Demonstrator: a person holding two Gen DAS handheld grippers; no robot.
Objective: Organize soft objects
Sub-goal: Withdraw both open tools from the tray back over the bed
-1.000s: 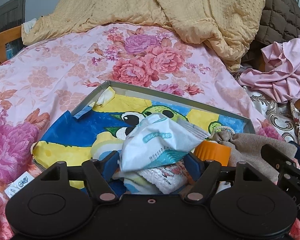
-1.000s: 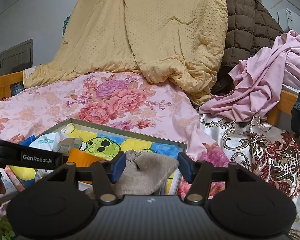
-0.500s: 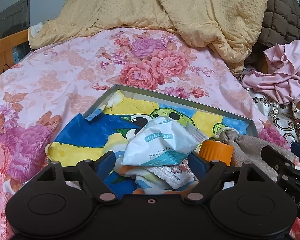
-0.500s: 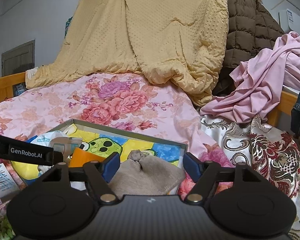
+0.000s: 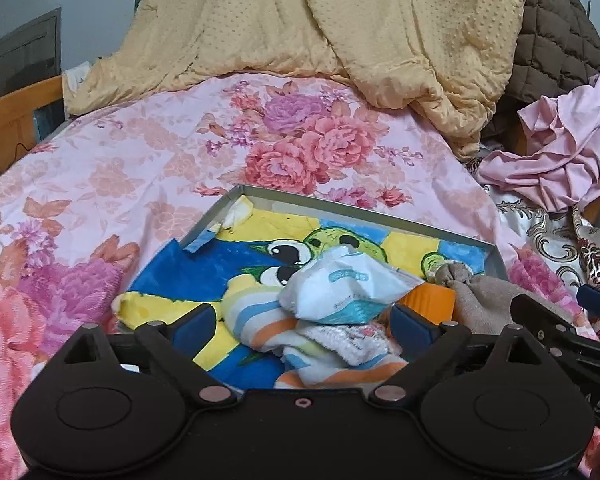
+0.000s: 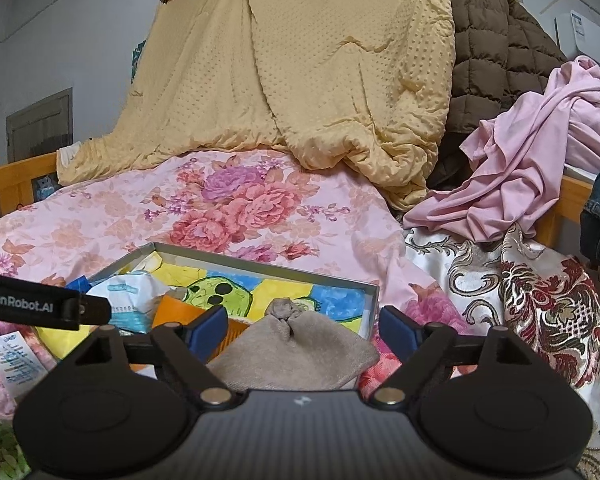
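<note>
A shallow grey tray (image 5: 363, 204) with a cartoon-printed lining lies on the flowered bedspread. In it rest a white and teal tissue pack (image 5: 347, 284), a striped towel (image 5: 319, 344), an orange cup (image 5: 427, 300) and a beige knit cloth (image 5: 487, 300). My left gripper (image 5: 300, 326) hovers over the striped towel with jaws opening, its pads clear of the towel and pack. My right gripper (image 6: 303, 324) straddles the beige knit cloth (image 6: 296, 352), jaws opening, pads apart from the fabric. The tray's rim (image 6: 268, 258) and tissue pack (image 6: 128, 300) also show in the right wrist view.
A yellow dotted quilt (image 6: 300, 80) and a brown quilted jacket (image 6: 495, 60) pile at the back. Pink fabric (image 6: 531, 168) lies crumpled at the right over a gold and red patterned cloth (image 6: 539, 300). A wooden bed rail (image 5: 16, 116) runs along the left. A small wipe packet (image 6: 12, 360) lies left of the tray.
Both grippers have opened wider, freeing the tissue pack and the beige cloth. The left gripper has pulled back and up, showing more of the striped towel.
</note>
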